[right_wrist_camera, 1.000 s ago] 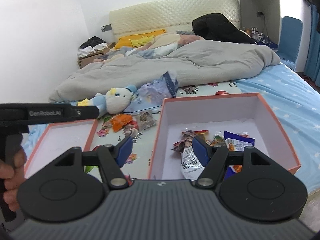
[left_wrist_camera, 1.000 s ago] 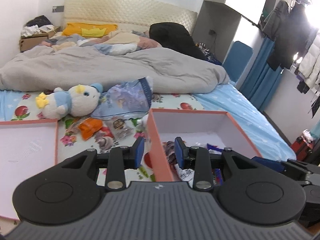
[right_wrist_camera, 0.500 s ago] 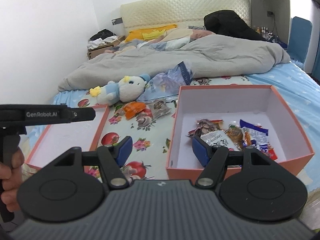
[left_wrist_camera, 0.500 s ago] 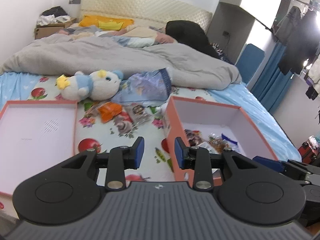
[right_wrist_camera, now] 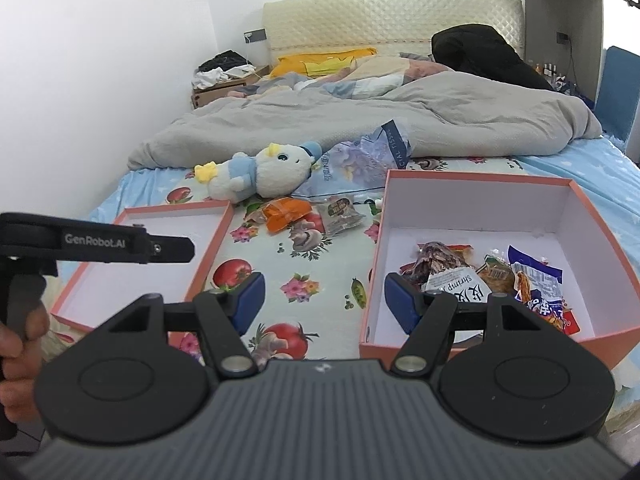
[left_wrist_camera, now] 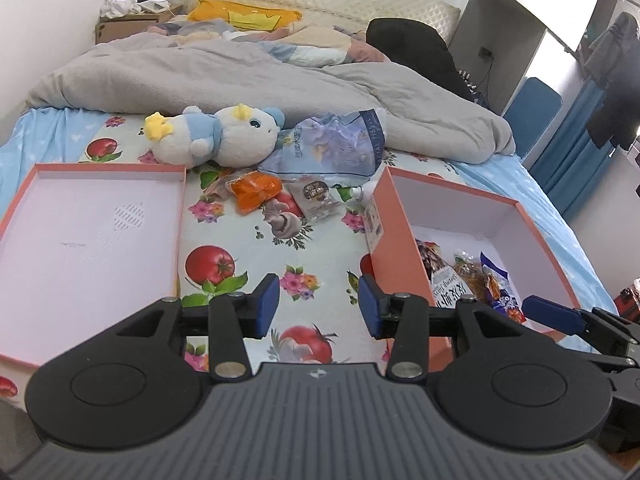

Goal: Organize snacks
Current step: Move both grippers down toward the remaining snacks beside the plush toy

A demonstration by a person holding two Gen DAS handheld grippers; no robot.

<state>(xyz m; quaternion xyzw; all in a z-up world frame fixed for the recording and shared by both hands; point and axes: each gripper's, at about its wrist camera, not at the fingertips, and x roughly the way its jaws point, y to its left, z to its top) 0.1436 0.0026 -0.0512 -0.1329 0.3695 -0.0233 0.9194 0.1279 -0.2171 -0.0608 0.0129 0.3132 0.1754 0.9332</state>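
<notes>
An orange box (left_wrist_camera: 394, 224) (right_wrist_camera: 592, 216) with a white inside stands on the bed at the right and holds several snack packets (left_wrist_camera: 472, 276) (right_wrist_camera: 484, 276). Loose snacks lie on the sheet beyond: an orange packet (left_wrist_camera: 256, 190) (right_wrist_camera: 284, 212) and a brown packet (left_wrist_camera: 318, 198) (right_wrist_camera: 340, 214). My left gripper (left_wrist_camera: 318, 308) is open and empty over the sheet between lid and box. My right gripper (right_wrist_camera: 322, 304) is open and empty, over the box's near left corner.
The box's lid (left_wrist_camera: 36, 172) (right_wrist_camera: 216, 240) lies open at the left. A plush toy (left_wrist_camera: 216, 138) (right_wrist_camera: 260, 174) and a bluish bag (left_wrist_camera: 332, 148) (right_wrist_camera: 360, 152) lie behind the snacks. A grey duvet (left_wrist_camera: 240, 80) covers the far bed.
Both grippers have pulled back and risen from the box, so more of the bed shows. The left gripper has shifted left, away from the box wall. Both stay open and empty.
</notes>
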